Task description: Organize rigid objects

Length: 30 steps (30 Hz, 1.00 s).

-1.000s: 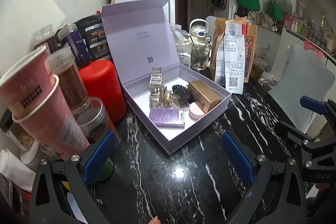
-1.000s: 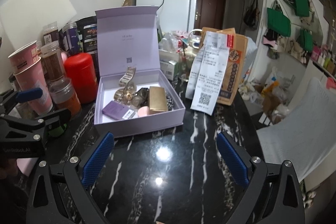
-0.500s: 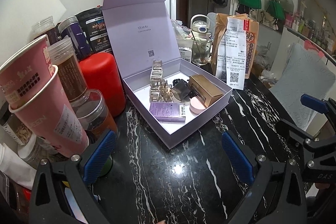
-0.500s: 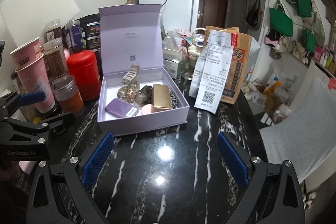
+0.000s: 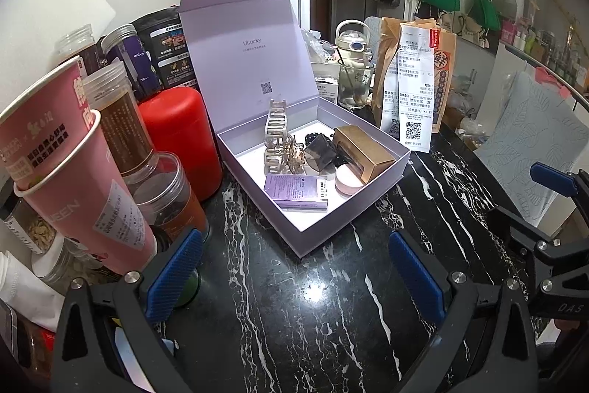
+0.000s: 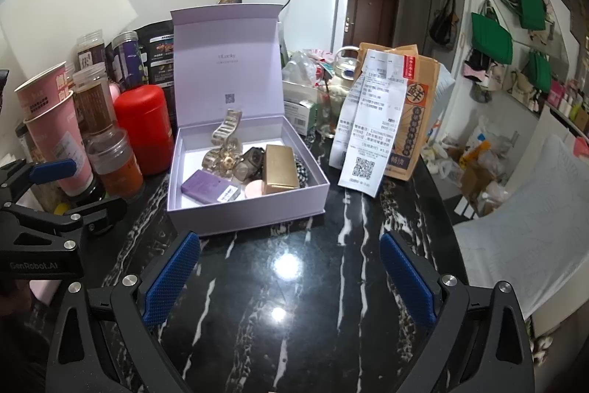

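An open lilac box [image 5: 371, 194] [image 6: 250, 212] stands on the black marble table, lid upright. Inside lie a gold box [image 5: 364, 151] [image 6: 280, 170], a purple carton [image 5: 294, 188] [image 6: 208, 186], a pink round compact [image 5: 348, 179] [image 6: 254, 188], hair claws [image 5: 276, 127] [image 6: 224, 131] and a dark faceted item [image 5: 319, 155]. My left gripper [image 5: 294, 271] is open and empty, in front of the box. My right gripper [image 6: 289, 275] is open and empty, also in front of it.
Pink paper cups [image 5: 73, 179], jars [image 5: 165, 194] and a red canister [image 5: 180, 139] crowd the left. A brown paper bag with a receipt [image 6: 390, 120] stands right of the box. A glass cup [image 5: 353, 83] is behind. The table edge drops off at right.
Both grippers have drifted slightly; the view has tilted down a little and the box sits a bit lower in frame. Nothing was grasped or moved.
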Available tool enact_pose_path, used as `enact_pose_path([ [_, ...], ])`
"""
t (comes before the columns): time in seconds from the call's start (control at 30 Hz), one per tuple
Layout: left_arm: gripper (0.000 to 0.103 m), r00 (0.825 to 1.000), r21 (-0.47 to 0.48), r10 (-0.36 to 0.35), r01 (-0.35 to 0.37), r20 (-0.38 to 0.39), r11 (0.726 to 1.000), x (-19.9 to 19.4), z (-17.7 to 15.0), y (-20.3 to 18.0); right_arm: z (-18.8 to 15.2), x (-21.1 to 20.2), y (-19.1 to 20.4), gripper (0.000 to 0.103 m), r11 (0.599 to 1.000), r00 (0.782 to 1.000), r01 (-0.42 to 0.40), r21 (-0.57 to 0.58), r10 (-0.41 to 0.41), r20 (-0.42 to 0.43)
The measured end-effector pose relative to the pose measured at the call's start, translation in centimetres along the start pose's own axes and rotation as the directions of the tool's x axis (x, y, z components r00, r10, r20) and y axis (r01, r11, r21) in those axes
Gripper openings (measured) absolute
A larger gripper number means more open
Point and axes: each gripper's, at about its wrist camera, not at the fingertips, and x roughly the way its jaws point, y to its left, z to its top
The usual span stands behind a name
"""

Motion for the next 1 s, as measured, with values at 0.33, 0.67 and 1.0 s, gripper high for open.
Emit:
enact_pose_path([
  [0.33, 0.103, 1.0, 0.008, -0.004, 0.004, 0.001, 1.0, -0.13, -0.02, -0.16, -0.02, -0.02, -0.05, 0.1, 1.0, 1.0, 0.002, -0.003, -0.002, -0.001],
  [0.67, 0.103, 1.0, 0.012, -0.004, 0.004, 0.0, 1.0, -0.23, -0.08, -0.24, -0.12, 0.0, -0.06, 0.1, 1.0, 1.0, 0.004, -0.005, -0.004, -0.002],
  [1.0, 0.103, 1.0, 0.015, -0.001, 0.001, -0.005, 1.0, -0.28, -0.13, -0.27, -0.18, 0.02, -0.12, 0.1, 1.0, 1.0, 0.004, -0.007, -0.004, -0.003],
])
